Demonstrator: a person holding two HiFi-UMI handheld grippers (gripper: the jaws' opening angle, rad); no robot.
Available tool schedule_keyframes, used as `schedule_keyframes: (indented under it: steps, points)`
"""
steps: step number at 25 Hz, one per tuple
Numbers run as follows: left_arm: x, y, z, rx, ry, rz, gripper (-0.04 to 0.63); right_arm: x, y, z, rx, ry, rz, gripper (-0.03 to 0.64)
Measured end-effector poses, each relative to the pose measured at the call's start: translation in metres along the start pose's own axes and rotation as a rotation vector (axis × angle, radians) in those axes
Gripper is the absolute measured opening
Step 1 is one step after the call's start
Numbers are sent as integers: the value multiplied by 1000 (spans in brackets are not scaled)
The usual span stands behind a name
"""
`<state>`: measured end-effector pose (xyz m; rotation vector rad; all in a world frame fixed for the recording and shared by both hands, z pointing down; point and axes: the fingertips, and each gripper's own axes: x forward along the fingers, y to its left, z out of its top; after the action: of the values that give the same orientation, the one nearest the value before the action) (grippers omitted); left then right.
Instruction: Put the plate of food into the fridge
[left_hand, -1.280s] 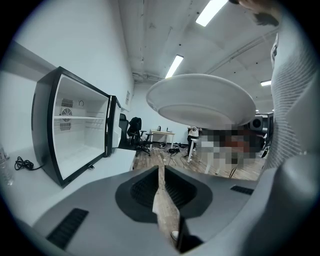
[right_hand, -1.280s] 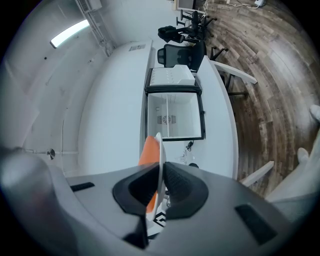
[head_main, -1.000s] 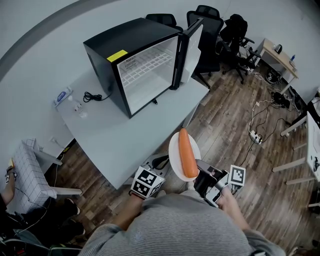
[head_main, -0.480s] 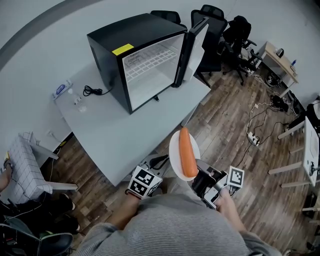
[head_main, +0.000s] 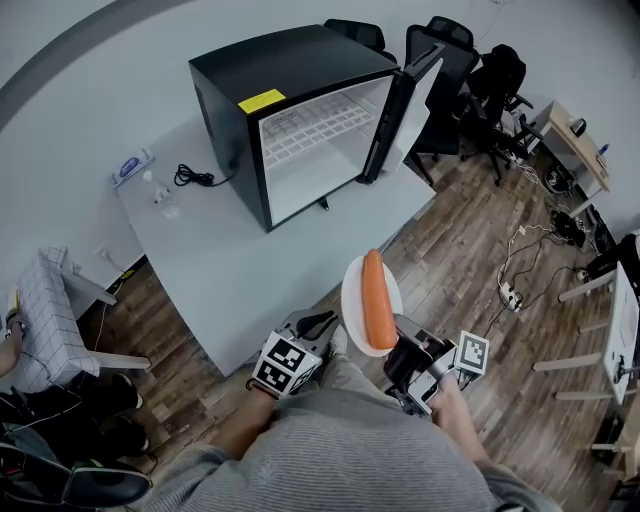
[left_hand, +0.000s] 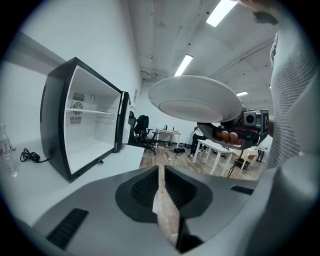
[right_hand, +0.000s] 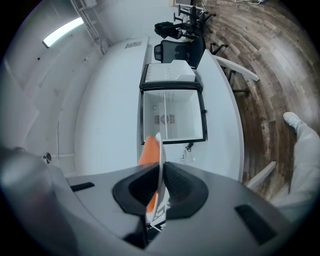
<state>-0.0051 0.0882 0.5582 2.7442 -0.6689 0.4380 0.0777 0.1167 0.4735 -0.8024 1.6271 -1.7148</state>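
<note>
The right claw (head_main: 398, 352) is pinching the rim of the plate (head_main: 351, 300), which is carrying a carrot (head_main: 377, 300) over the floor. The left claw (head_main: 318, 325) is hanging closed and empty just beside it. The fridge (head_main: 300, 120) is standing open on the tabletop (head_main: 230, 270), well apart.

In the head view the plate (head_main: 351, 300) covers the jaw tips of the right gripper (right_hand: 160, 174). In the right gripper view most of the carrot (right_hand: 148, 150) lies behind the plate's edge and one jaw. The yellow label (head_main: 262, 101) on the fridge (head_main: 300, 60) is too small to read — and the small clear things (head_main: 160, 195) on the surface (head_main: 230, 270) are too small to tell. A bottle (left_hand: 6, 152) is cut by the left gripper view's rim; a white desk (head_main: 622, 310) is cut by the head view's right edge.
</note>
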Motion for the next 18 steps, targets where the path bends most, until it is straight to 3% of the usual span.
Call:
schedule_keyframes:
  steps: [10, 18]
  points:
    - [38, 57, 30, -18, -2, 36, 46, 53, 1, 58, -4, 35, -2, 32]
    - [87, 78, 66, -31, 5, 67, 46, 79, 15, 124, -3, 79, -9, 31]
